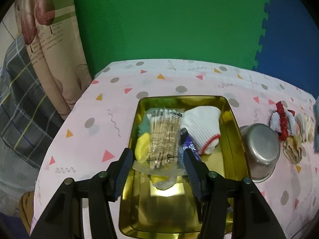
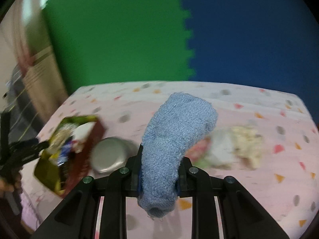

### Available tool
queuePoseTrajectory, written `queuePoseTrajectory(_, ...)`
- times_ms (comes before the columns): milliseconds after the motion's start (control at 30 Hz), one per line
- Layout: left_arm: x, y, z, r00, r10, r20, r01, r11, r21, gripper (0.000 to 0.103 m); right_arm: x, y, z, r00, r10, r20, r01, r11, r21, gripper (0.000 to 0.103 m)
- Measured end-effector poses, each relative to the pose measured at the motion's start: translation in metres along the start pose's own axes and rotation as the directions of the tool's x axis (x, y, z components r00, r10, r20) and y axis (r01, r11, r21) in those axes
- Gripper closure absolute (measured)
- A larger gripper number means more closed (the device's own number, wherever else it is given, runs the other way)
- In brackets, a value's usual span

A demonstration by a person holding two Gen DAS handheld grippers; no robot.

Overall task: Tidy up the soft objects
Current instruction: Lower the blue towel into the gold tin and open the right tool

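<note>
A gold tray (image 1: 231, 117) on the pink tablecloth holds a bag of cotton swabs (image 1: 163, 137), a white sock with red trim (image 1: 201, 129), a yellow sponge (image 1: 142, 145) and a purple packet (image 1: 191, 147). My left gripper (image 1: 157, 155) is open above the tray's near end, its jaws either side of the swab bag. My right gripper (image 2: 159, 159) is shut on a blue fuzzy sock (image 2: 175, 135) and holds it above the table. The tray also shows blurred at the left of the right wrist view (image 2: 47, 171).
An upturned steel bowl (image 1: 259, 149) sits right of the tray; it also shows in the right wrist view (image 2: 107, 155). A red and white scrunchie (image 1: 283, 119) and cream cloths (image 1: 299, 137) lie further right. Green and blue foam mats stand behind the table.
</note>
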State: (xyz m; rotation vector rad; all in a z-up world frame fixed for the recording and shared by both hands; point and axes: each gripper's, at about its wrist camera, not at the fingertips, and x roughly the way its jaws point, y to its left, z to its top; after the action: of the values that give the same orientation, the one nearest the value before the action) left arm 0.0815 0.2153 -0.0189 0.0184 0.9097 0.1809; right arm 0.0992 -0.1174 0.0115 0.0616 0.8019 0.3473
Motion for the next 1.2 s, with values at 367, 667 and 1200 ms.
queuePoseTrajectory(367,0.003,0.021,0.001,0.999,0.040,-0.010,-0.040,0.999,-0.037,0.049,0.041,0.113,0.000,0.978,0.190,-0.083,-0.200,0.970,-0.139,0.082)
queuePoseTrajectory(667,0.004,0.037,0.003,0.999,0.044,-0.013,-0.045,0.996,-0.079,0.049,0.082,0.166,0.005,0.956,0.244,-0.161,-0.272,0.945,-0.181,0.080)
queuePoseTrajectory(1200,0.009,0.048,0.003,0.998,0.044,-0.034,-0.048,0.993,-0.108,0.049,0.116,0.187,0.003,0.958,0.214,-0.193,-0.255,0.941,-0.221,0.042)
